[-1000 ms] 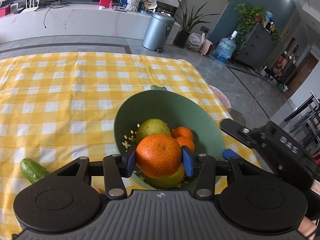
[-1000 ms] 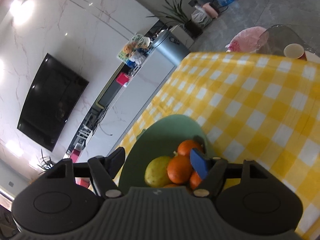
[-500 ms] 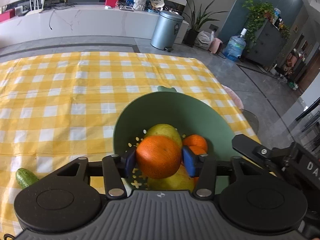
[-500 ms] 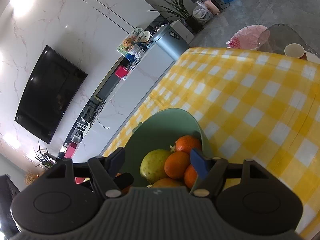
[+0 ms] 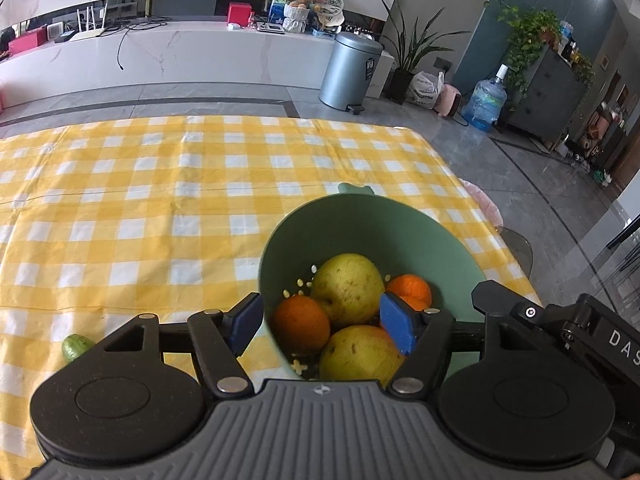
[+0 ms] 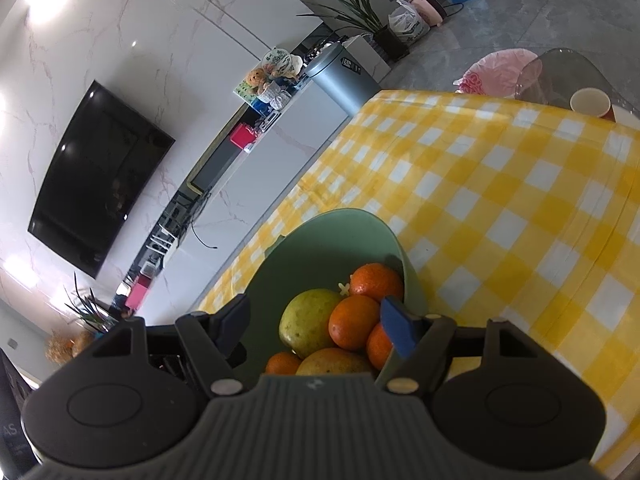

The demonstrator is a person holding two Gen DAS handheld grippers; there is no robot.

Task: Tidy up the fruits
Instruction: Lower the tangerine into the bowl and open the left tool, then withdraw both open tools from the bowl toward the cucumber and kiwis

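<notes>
A green colander bowl (image 5: 360, 224) stands on the yellow checked tablecloth and holds two yellow-green pears (image 5: 347, 288) and several oranges. My left gripper (image 5: 322, 328) is open above the bowl's near edge; an orange (image 5: 301, 328) lies in the bowl below it, free of the pads. My right gripper (image 6: 316, 326) is open and empty above the same bowl (image 6: 320, 236), over a pear (image 6: 308, 322) and oranges (image 6: 354, 322). The right gripper's body shows at the right of the left wrist view (image 5: 560, 320).
A green cucumber (image 5: 75, 347) lies on the cloth left of the left gripper. The table's right edge (image 5: 480, 208) drops to a grey floor. A paper cup (image 6: 590, 103) stands on a glass side table beyond the far edge.
My left gripper has opened and let go of the orange, which now lies in the bowl. Both grippers have shifted a little over the bowl.
</notes>
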